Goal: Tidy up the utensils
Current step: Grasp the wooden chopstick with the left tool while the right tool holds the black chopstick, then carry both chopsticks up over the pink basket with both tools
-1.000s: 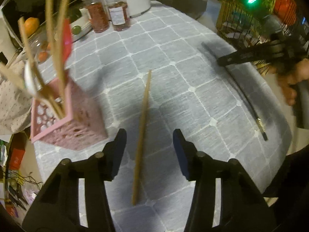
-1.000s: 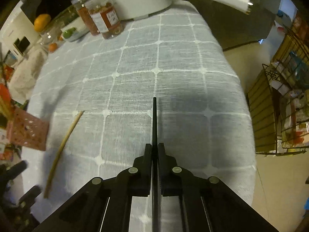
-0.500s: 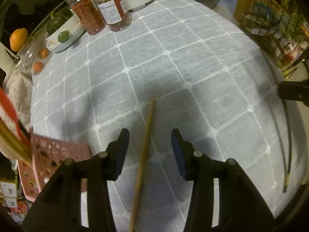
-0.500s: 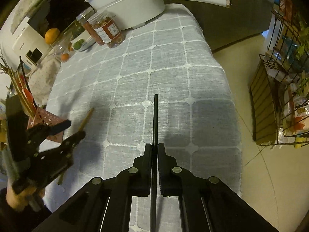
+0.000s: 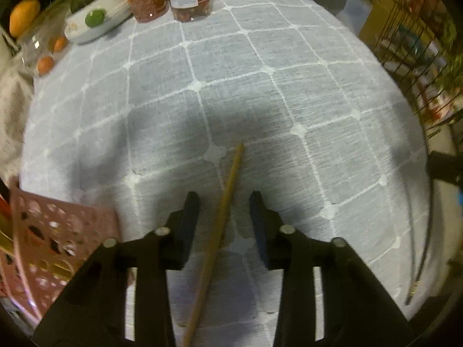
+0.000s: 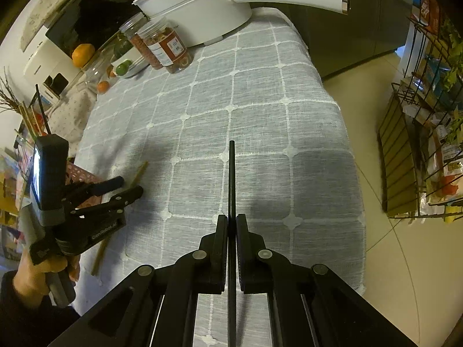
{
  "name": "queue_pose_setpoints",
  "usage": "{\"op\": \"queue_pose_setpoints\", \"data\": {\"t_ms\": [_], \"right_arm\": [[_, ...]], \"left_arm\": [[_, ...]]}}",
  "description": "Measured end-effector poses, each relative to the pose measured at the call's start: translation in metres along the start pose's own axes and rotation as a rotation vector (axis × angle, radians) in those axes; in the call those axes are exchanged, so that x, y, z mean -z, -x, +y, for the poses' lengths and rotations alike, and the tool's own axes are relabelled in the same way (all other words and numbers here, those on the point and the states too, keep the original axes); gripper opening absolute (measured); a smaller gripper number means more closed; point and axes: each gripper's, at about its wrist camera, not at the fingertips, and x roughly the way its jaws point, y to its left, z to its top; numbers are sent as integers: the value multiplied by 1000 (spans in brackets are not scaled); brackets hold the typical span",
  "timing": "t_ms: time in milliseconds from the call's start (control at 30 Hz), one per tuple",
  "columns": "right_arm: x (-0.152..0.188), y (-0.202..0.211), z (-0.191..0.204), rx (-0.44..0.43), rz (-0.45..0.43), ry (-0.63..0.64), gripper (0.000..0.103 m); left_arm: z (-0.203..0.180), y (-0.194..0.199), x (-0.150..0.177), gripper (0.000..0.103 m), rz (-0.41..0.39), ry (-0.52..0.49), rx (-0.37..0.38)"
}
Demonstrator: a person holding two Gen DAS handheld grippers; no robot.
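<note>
Left gripper (image 5: 224, 199): black two-finger tool pointing steeply down at the table; its jaws have just been closing and stand narrowly apart, astride the wooden chopstick with a gap on each side, pads not pressing it.
Right gripper (image 6: 229, 219): black jaws clamped tight on the thin black chopstick, which juts straight forward from between them.
Wooden chopstick (image 5: 220, 231): long, slim, pale-brown stick lying flat on the cloth, running between the left fingers and past their tips.
Black chopstick (image 6: 231, 179): straight, matte, dark rod – held clear above the cloth; in the left view its far end shows as a thin curved line near the table's right edge.
Tablecloth (image 5: 260, 101): grey woven fabric with a white stitched grid and small white clover shapes at the crossings.
Pink utensil basket (image 5: 55, 243): square plastic holder with punched round holes, just left of the left gripper, with wooden handles showing inside.
Jars (image 6: 165, 47): two clear plastic jars with reddish contents, at the far end of the table.
White pot (image 6: 199, 8): smooth, round, with a long white handle, behind the jars.
Fruit: an orange (image 6: 83, 54) and a green lime on a white dish (image 5: 95, 24), far left.
Person's hand (image 6: 43, 269): wrapped round the left tool's grip – dark sleeve below.
Wire rack (image 6: 419, 144): black metal shelving on the floor, well apart from the table, to the right.
</note>
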Motion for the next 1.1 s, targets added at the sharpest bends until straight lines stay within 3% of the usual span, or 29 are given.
{"op": "queue_pose_setpoints", "data": {"t_ms": [100, 167, 267, 400, 867, 1100], "right_arm": [[1, 1, 2, 6, -6, -2, 6], [2, 5, 4, 4, -16, -3, 6], [4, 11, 11, 2, -35, 4, 6], [9, 25, 23, 12, -75, 35, 6], [37, 89, 94, 9, -281, 232, 6], [37, 104, 114, 8, -354, 277, 6]], "left_arm": [[-4, 1, 3, 23, -1, -17, 7], [-11, 3, 6, 11, 3, -43, -9], [-19, 9, 14, 8, 4, -68, -39], [-20, 36, 27, 7, -66, -61, 10], [9, 149, 79, 7, -353, -94, 42], [40, 181, 87, 7, -478, -5, 76]]}}
